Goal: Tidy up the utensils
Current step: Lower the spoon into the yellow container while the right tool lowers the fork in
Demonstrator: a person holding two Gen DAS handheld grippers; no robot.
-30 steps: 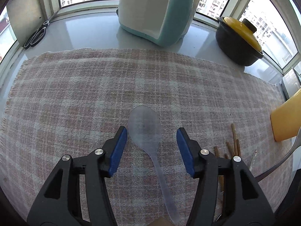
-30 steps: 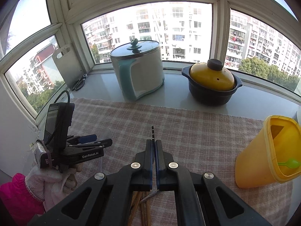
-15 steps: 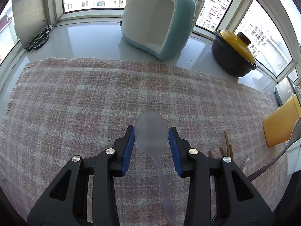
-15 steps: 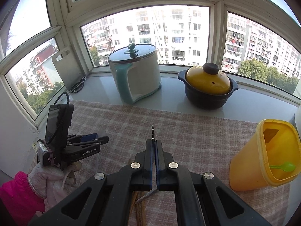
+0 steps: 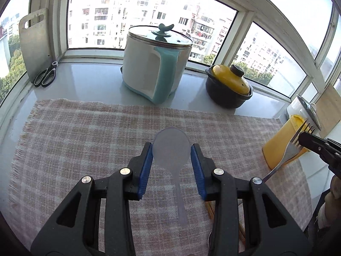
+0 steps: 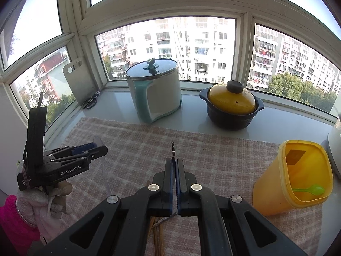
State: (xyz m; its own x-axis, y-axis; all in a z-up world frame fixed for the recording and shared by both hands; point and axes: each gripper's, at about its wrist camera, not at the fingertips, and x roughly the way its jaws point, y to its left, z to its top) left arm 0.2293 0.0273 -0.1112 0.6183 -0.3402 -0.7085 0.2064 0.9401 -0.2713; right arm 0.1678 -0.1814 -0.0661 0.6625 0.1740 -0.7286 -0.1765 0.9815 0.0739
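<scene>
The left hand-held gripper (image 5: 171,156) has its blue pads clamped on the bowl of a see-through plastic spoon (image 5: 171,149). The jaws have just been closing, with the spoon between them. Its handle hangs down toward the camera, and the whole thing is up in the air above the pink checked cloth (image 5: 89,136) that covers the bench.

The right hand-held gripper (image 6: 175,164) is squeezed tight on a metal fork (image 5: 295,147). From the right wrist view only the thin edge of the tines (image 6: 173,149) pokes out past the pads. In the left view the fork sits in front of the yellow container (image 6: 292,177), which stands at the right edge of the cloth with a green spoon (image 6: 311,189) inside.

A few wooden chopsticks (image 6: 157,232) lie on the cloth under the right gripper. At the back of the bench are a white and teal pot (image 5: 155,64), a dark casserole with a yellow lid (image 5: 230,87), scissors (image 5: 45,76) and a cutting board (image 5: 35,42) leaning on the window.
</scene>
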